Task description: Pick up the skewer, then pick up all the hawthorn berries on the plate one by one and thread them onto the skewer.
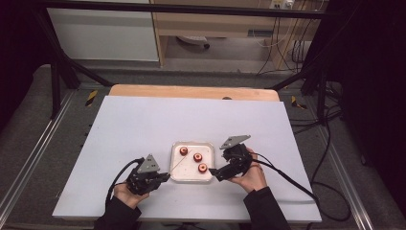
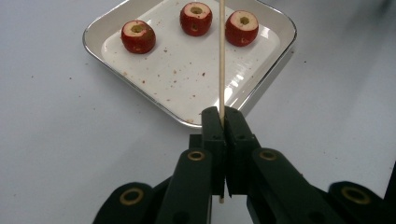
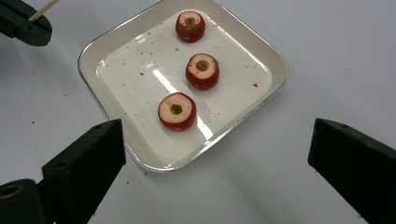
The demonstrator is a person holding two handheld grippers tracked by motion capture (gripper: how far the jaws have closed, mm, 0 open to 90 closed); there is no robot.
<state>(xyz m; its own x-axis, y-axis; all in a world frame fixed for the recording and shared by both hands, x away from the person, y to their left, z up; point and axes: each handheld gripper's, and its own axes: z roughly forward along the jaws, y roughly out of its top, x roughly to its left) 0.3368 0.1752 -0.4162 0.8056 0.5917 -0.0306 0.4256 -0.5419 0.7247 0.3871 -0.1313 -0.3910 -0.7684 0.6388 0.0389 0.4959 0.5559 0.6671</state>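
The left gripper (image 2: 222,122) is seen with its jaws pressed together on a thin skewer (image 2: 221,60), which runs straight ahead over the tray (image 2: 116,74). The right gripper (image 3: 217,154) is held with its jaws spread wide, nothing between them, just short of the tray's near rim. Three cored red fruits (image 3: 176,111) are found in the tray, apart from each other. The table (image 1: 134,124) is noted beneath.

High cam overhead, both claw cams close, sharing tray (image 2: 275,51).
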